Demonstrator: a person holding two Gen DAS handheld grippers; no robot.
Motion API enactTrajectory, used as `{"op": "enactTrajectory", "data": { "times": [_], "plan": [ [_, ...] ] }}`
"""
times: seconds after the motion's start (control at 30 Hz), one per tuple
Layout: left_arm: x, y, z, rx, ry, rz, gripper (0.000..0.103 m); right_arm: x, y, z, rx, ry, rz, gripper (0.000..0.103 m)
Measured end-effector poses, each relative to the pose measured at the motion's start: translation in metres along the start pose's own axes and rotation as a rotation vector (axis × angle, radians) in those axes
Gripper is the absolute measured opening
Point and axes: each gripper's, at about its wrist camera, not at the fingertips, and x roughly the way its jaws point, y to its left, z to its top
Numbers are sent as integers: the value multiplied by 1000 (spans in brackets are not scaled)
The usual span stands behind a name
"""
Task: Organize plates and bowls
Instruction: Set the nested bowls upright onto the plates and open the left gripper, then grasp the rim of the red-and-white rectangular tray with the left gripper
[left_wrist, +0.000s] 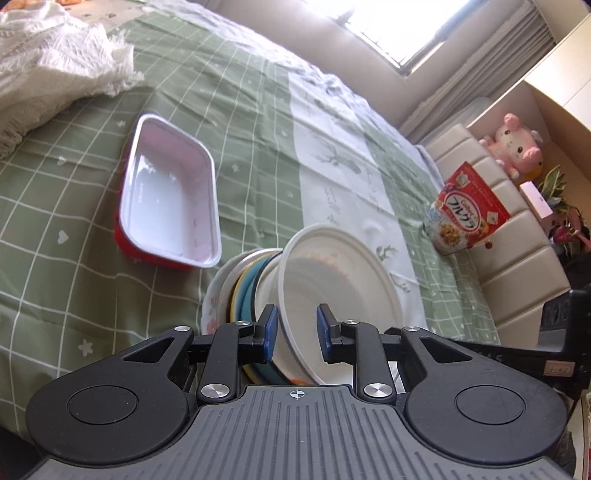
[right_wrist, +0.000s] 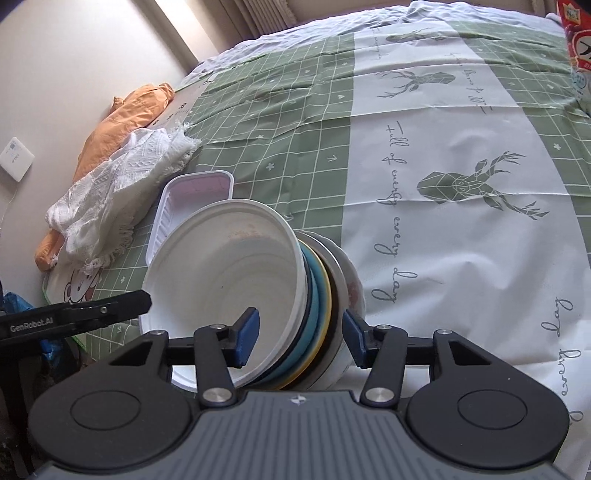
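Note:
A white bowl (left_wrist: 343, 273) (right_wrist: 229, 266) stands on its edge against a stack of plates (left_wrist: 236, 291) (right_wrist: 325, 288), blue, yellow and white ones among them, on the green checked cloth. My left gripper (left_wrist: 295, 334) has the bowl's rim between its blue pads, one inside the bowl and one outside. It also shows from the side in the right wrist view, at the bowl's left rim (right_wrist: 144, 299). My right gripper (right_wrist: 301, 341) straddles bowl and plates together. Its left pad is inside the bowl and its right pad is against the outermost white plate.
A red tray with a white inside (left_wrist: 166, 192) (right_wrist: 195, 192) lies just beyond the stack. A white knitted cloth (left_wrist: 48, 70) (right_wrist: 122, 195) and an orange cloth (right_wrist: 125, 114) lie behind it. A cereal bag (left_wrist: 465, 210) leans on the padded headboard (left_wrist: 517, 251).

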Motion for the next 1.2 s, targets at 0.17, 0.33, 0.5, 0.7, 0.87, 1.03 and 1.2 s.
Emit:
{"op": "enactTrajectory", "data": {
  "times": [0.17, 0.33, 0.5, 0.7, 0.87, 1.03, 1.2],
  "plan": [
    [0, 7, 4, -29, -15, 34, 25, -1, -4, 1, 3, -10, -21, 51],
    [7, 14, 5, -43, 1, 38, 25, 0, -4, 4, 0, -16, -40, 51],
    [12, 19, 6, -48, 11, 34, 25, 3, -2, 7, -8, -9, -56, 51],
    [1, 24, 9, -32, -25, -18, 25, -4, 23, 12, -90, -61, -91, 51],
    [-15, 52, 25, -115, -173, 26, 25, -8, 62, 34, -202, -124, -129, 51],
    [-4, 80, 50, -141, -248, 223, 25, 30, 100, 71, -227, -8, -105, 51],
    [27, 102, 62, -165, -218, 209, 25, 82, 128, 99, -218, 97, -142, 51]
  ]
}}
